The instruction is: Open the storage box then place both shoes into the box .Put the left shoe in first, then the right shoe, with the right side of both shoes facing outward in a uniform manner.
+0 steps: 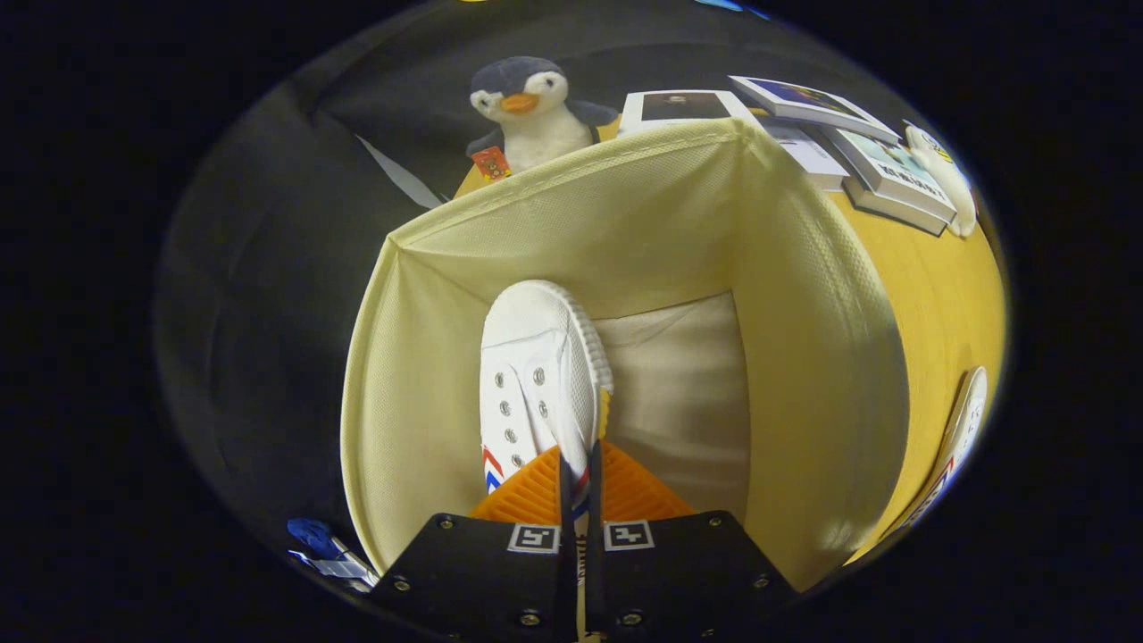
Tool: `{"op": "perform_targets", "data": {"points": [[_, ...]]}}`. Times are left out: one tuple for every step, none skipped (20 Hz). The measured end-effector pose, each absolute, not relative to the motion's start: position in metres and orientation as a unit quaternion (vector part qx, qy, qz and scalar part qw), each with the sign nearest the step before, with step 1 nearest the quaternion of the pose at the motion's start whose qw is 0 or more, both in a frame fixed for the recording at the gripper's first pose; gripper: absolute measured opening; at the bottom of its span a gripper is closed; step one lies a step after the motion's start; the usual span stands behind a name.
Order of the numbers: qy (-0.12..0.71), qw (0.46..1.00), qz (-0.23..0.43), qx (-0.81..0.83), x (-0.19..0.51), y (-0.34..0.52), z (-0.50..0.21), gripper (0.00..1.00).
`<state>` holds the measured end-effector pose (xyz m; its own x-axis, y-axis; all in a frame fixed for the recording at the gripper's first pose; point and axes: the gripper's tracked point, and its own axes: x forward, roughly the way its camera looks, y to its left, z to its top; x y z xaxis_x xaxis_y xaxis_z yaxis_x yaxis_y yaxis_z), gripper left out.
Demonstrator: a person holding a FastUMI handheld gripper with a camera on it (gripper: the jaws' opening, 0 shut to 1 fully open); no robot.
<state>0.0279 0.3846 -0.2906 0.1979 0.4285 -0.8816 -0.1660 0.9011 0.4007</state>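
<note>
A: Where was the shoe [536, 375] when you looked?

B: It was inside the storage box [420, 375], hanging with the toe pointing away from the camera, toward the far wall of the box. The hand-held gripper [580, 469] pinched it at the near end; both fingers [527, 491] were pressed almost together on the thin edge of the shoe, which ran out ahead of them.

A: Did the shoe touch the bottom of the box?

B: I could not tell. The pale floor of the box was visible just to the right of the shoe.

A: And around the box?

B: The box stood open on the yellow table [929, 295]. Behind it sat a plush penguin [527, 112], and some books [848, 147] lay beyond its right corner. Another shoe [960, 438] lay on the table, to the right of the box.
</note>
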Motion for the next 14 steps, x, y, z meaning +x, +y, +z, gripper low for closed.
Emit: {"op": "perform_targets", "data": {"points": [[0.599, 0.764, 0.208, 0.119, 0.026, 0.390, -0.286, 0.12], [0.588, 0.766, 0.222, 0.135, 0.028, 0.392, -0.275, 0.20], [0.578, 0.770, 0.229, 0.142, 0.031, 0.393, -0.271, 0.38], [0.570, 0.774, 0.236, 0.146, 0.031, 0.390, -0.262, 0.55], [0.564, 0.776, 0.244, 0.146, 0.030, 0.388, -0.256, 0.72], [0.555, 0.781, 0.251, 0.142, 0.030, 0.384, -0.251, 0.89], [0.545, 0.784, 0.261, 0.140, 0.028, 0.381, -0.242, 0.91], [0.535, 0.787, 0.273, 0.142, 0.026, 0.377, -0.230, 0.91], [0.525, 0.790, 0.283, 0.144, 0.023, 0.374, -0.220, 0.93], [0.513, 0.794, 0.290, 0.146, 0.023, 0.367, -0.208, 0.95], [0.503, 0.800, 0.293, 0.146, 0.023, 0.359, -0.199, 0.96], [0.494, 0.806, 0.293, 0.144, 0.026, 0.347, -0.191, 0.97], [0.485, 0.813, 0.290, 0.141, 0.028, 0.335, -0.184, 0.97], [0.476, 0.821, 0.286, 0.134, 0.031, 0.321, -0.179, 0.97]]}}
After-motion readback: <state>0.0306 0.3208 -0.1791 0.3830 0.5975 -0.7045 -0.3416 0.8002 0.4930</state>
